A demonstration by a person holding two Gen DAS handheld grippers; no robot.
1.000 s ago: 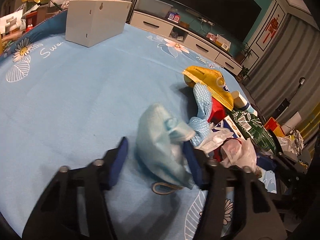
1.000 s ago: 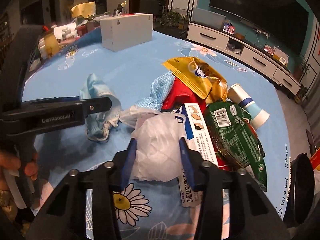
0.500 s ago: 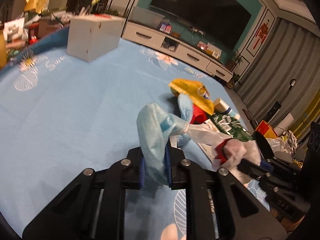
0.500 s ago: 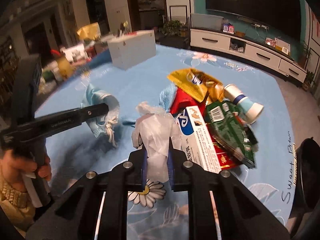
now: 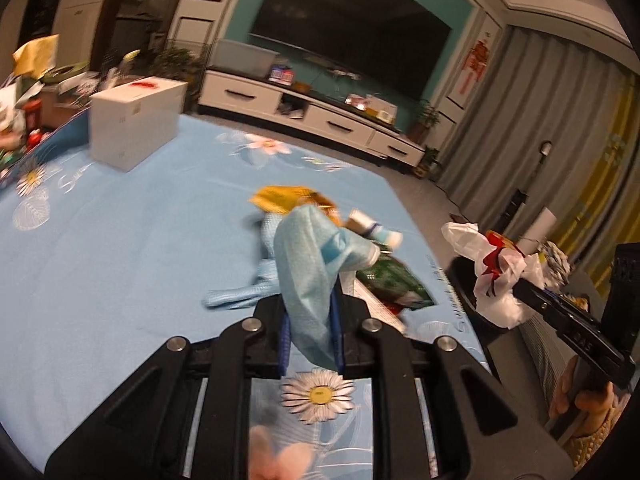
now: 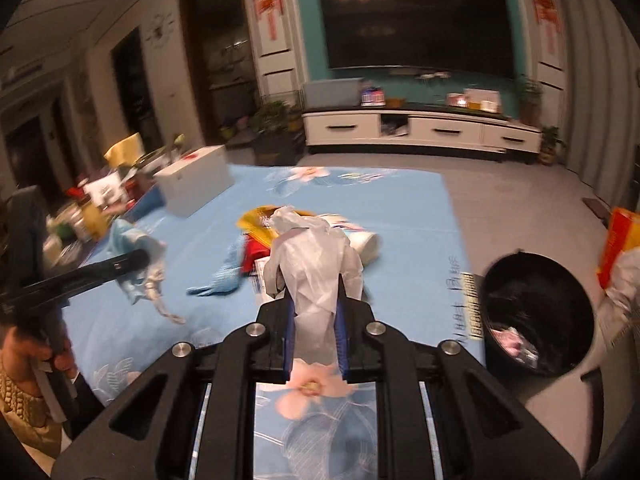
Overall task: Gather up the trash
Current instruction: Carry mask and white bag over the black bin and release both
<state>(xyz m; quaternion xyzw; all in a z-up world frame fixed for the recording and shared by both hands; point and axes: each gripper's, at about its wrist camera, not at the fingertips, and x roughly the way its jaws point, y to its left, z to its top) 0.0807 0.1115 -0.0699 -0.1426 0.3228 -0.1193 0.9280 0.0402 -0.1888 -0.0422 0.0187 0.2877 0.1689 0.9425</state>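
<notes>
My left gripper is shut on a light-blue face mask, held up above the blue flowered tablecloth. My right gripper is shut on a crumpled white plastic bag, also off the table. A black trash bin stands on the floor by the table's right edge, to the right of the right gripper. On the cloth lies a pile: a yellow snack bag, a green packet, a paper cup and a blue mesh cloth.
A white box stands at the table's far left corner, with cluttered items beyond it. A white TV cabinet runs along the far wall. An orange box sits on the floor right of the bin. A hand holds the left gripper.
Both grippers closed, the left on the mask and the right on the white bag, and lifted them off the cloth. The right gripper swung right, bringing the black bin into its view.
</notes>
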